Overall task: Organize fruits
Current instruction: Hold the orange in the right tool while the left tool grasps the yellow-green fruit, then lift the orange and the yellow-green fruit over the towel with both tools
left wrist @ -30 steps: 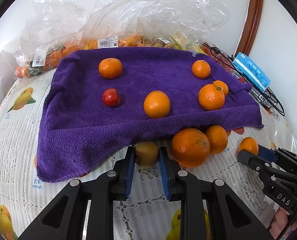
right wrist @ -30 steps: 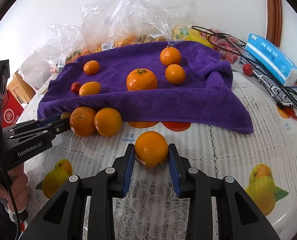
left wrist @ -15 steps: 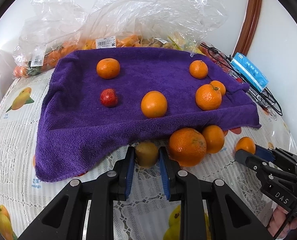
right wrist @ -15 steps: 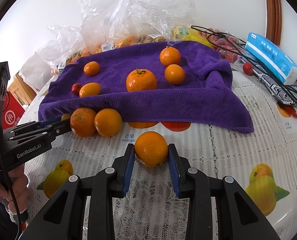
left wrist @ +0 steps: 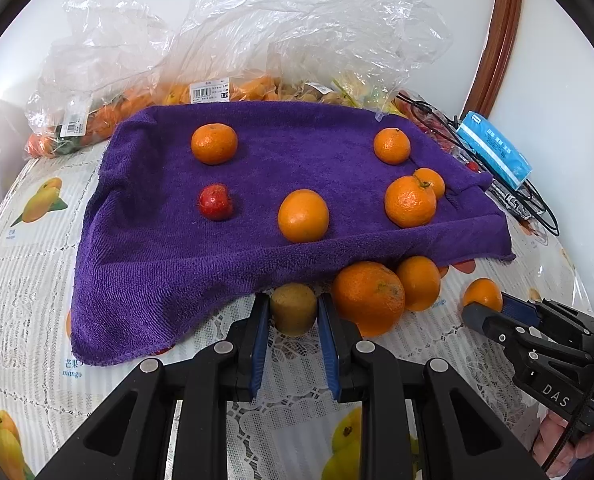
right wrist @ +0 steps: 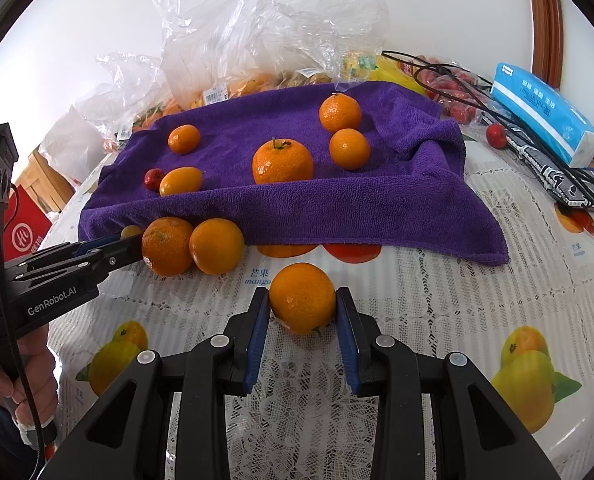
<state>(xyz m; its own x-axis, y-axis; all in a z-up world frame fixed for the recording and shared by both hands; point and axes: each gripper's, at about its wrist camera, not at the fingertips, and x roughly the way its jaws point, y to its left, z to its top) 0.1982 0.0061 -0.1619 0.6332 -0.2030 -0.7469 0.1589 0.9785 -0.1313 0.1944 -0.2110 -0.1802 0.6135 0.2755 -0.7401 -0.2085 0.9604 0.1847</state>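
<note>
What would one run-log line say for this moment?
left gripper: shut on kiwi | right gripper: shut on orange | both at table, not on purple towel

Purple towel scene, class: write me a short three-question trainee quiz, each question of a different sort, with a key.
1. True or false: the left gripper is shut on a brownish kiwi-like fruit.
2. How many fruits lie on the purple towel in the left wrist view?
A. four
B. six
C. eight
3. Fill in: the right gripper is shut on an ______ fruit resting on the lace tablecloth.

Key
1. True; its blue pads press both sides of the fruit.
2. B; five orange citrus fruits and one small red fruit.
3. orange; it looks like a mandarin.
</note>
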